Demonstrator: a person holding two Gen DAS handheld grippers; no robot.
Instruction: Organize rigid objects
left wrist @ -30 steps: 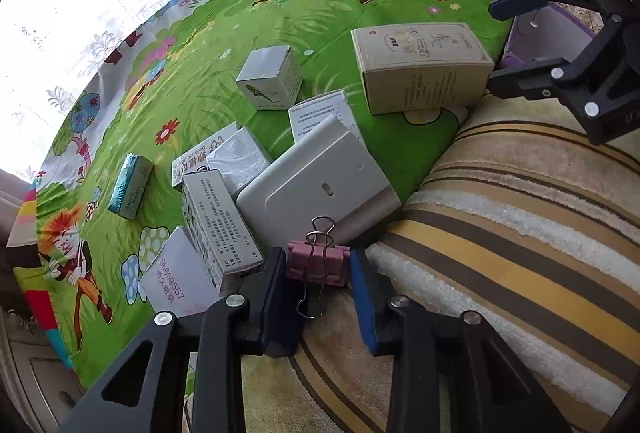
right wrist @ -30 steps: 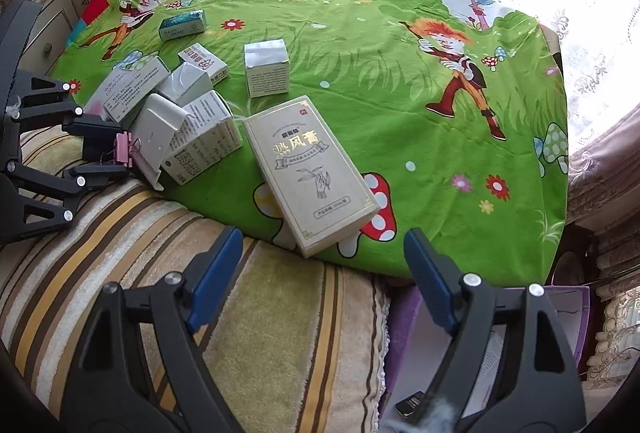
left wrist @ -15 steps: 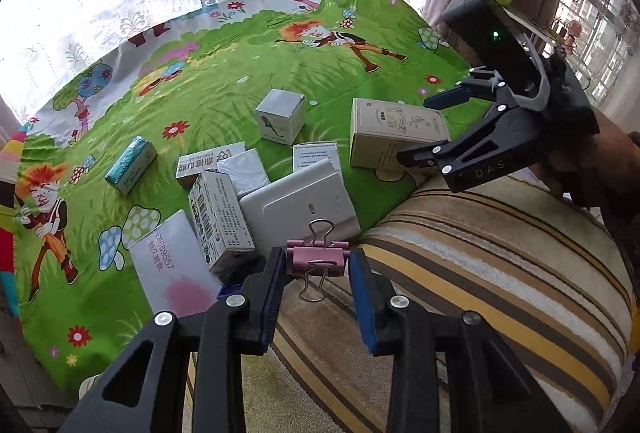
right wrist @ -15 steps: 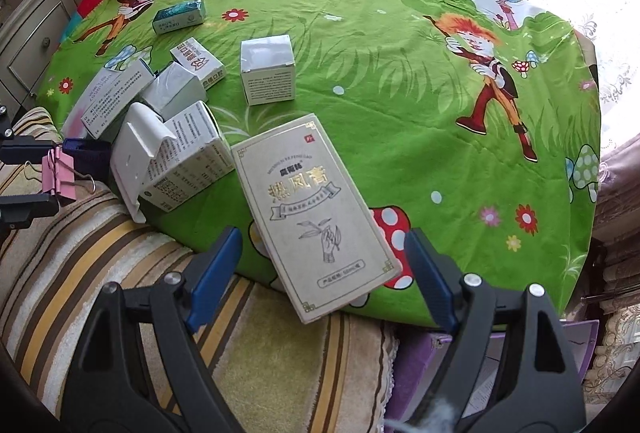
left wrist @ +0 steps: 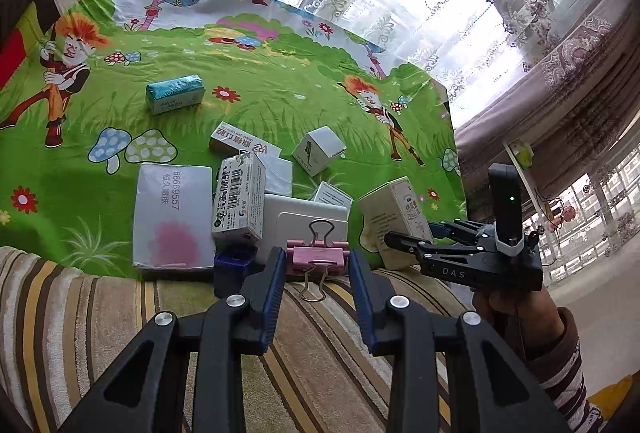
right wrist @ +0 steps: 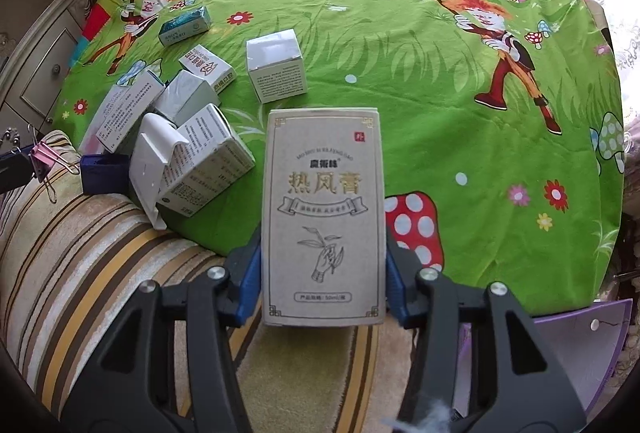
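My left gripper (left wrist: 317, 260) is shut on a pink binder clip (left wrist: 318, 256), held just above a striped cushion; the clip also shows at the left edge of the right wrist view (right wrist: 42, 161). My right gripper (right wrist: 324, 273) is shut on a tall beige box (right wrist: 324, 217) with gold Chinese lettering, its blue pads on both long sides. The same box (left wrist: 394, 221) and right gripper (left wrist: 416, 238) show at the right of the left wrist view. Several small white boxes (right wrist: 192, 137) lie in a pile on the green cartoon cloth (right wrist: 400, 53).
A teal box (left wrist: 174, 94) lies apart at the far left of the cloth. A white cube box (right wrist: 276, 69) stands behind the beige box. A dark blue block (right wrist: 105, 173) sits at the cloth's edge. The striped cushion (right wrist: 80, 253) fills the near side. A purple bin (right wrist: 580, 345) is at lower right.
My right gripper moved in and closed on the beige box, which was lying free between open fingers. My left gripper swung left with the pink clip still held.
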